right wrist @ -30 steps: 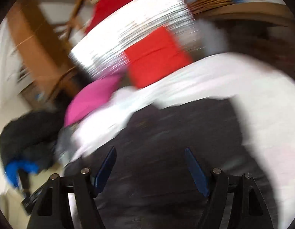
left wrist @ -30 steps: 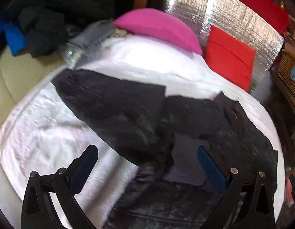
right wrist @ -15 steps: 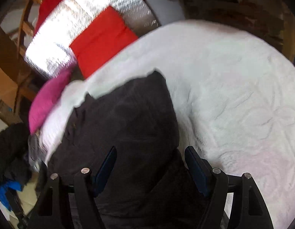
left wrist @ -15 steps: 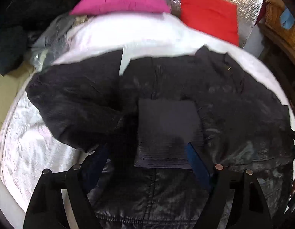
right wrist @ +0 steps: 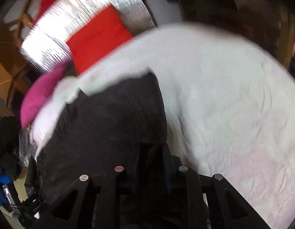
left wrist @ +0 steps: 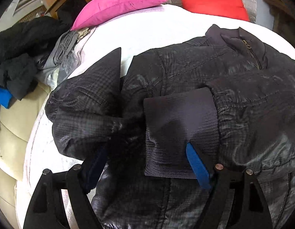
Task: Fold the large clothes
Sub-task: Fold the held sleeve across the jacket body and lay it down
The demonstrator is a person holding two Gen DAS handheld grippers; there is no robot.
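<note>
Folding the dark quilted zip-up jacket (left wrist: 185, 80) lying on the white bedsheet (left wrist: 147, 24) | we are hovering our left gripper (left wrist: 149, 156), fingers spread, over its ribbed cuff (left wrist: 179, 126) | our right gripper (right wrist: 150, 158) is pinching the jacket's edge | next: we are judging the side needs carrying across.

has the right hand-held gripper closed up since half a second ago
Yes. The right hand-held gripper had its fingers spread wide over the dark jacket earlier; now they are pinched together on its edge beside the white bedsheet.
</note>
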